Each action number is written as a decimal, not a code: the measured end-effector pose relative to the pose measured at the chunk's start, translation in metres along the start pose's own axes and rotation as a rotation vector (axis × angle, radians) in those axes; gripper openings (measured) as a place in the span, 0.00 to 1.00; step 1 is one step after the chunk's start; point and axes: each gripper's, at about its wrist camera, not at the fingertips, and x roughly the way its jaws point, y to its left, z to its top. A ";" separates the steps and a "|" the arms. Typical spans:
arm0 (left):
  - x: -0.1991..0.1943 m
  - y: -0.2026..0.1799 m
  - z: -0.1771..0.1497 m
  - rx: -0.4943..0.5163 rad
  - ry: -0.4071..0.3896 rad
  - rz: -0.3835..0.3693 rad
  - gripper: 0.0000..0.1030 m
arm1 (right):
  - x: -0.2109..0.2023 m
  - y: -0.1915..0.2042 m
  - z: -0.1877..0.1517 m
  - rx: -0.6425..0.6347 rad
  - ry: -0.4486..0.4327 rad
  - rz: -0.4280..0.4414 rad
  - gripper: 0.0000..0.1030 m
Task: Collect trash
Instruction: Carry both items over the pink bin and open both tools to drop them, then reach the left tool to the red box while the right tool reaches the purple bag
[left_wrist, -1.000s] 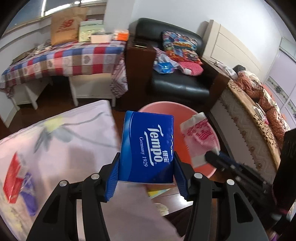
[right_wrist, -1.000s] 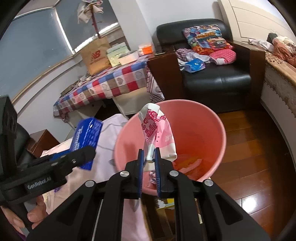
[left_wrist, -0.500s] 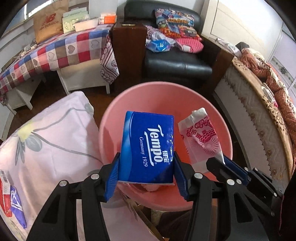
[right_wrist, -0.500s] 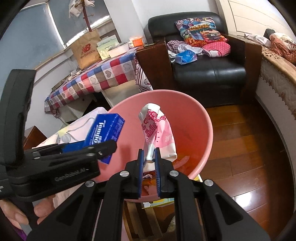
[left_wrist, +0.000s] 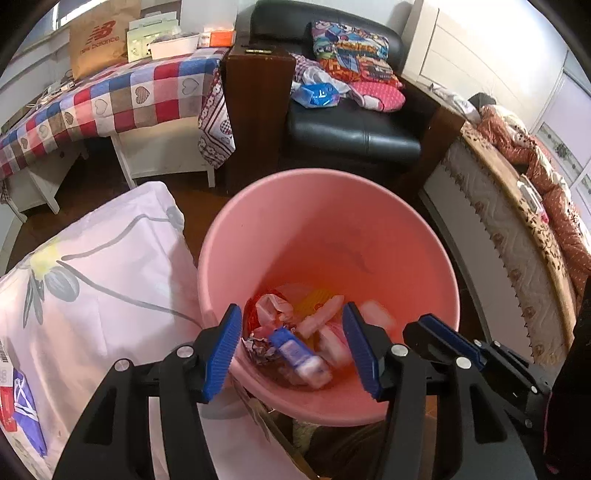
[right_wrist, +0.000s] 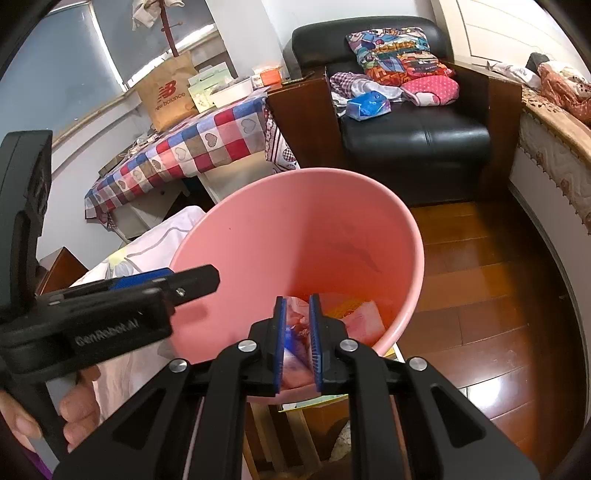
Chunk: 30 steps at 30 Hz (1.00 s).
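A pink plastic bin (left_wrist: 280, 236) (right_wrist: 295, 229) stands on the wood floor beside the bed. At its bottom lie a blue Tempo tissue pack (left_wrist: 295, 350), pink-and-white wrappers (left_wrist: 325, 325) and other scraps. My left gripper (left_wrist: 291, 347) is open and empty, its blue pads over the bin's near rim. My right gripper (right_wrist: 297, 328) is open a little and empty, just above the bin's near rim; trash shows between its pads. The left gripper also shows in the right wrist view (right_wrist: 110, 314), held by a hand.
A white floral bedsheet (left_wrist: 92, 277) lies left of the bin, with red and blue packets (left_wrist: 18, 398) at its near left edge. A black armchair (left_wrist: 351, 125), a checked table (left_wrist: 110, 99) and a bed (left_wrist: 517, 221) ring the wood floor (right_wrist: 480, 314).
Both grippers opened over the bin. The blue Tempo pack dropped from the left gripper and the pink-and-white wrapper from the right one; both now lie in the bin.
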 end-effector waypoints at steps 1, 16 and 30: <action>-0.003 0.001 0.000 -0.003 -0.007 -0.004 0.54 | -0.002 0.001 0.000 -0.004 -0.003 -0.001 0.12; -0.084 0.025 -0.038 0.000 -0.156 0.022 0.54 | -0.032 0.053 -0.021 -0.087 -0.015 0.045 0.13; -0.157 0.099 -0.118 -0.019 -0.207 0.077 0.54 | -0.039 0.138 -0.059 -0.200 0.054 0.150 0.26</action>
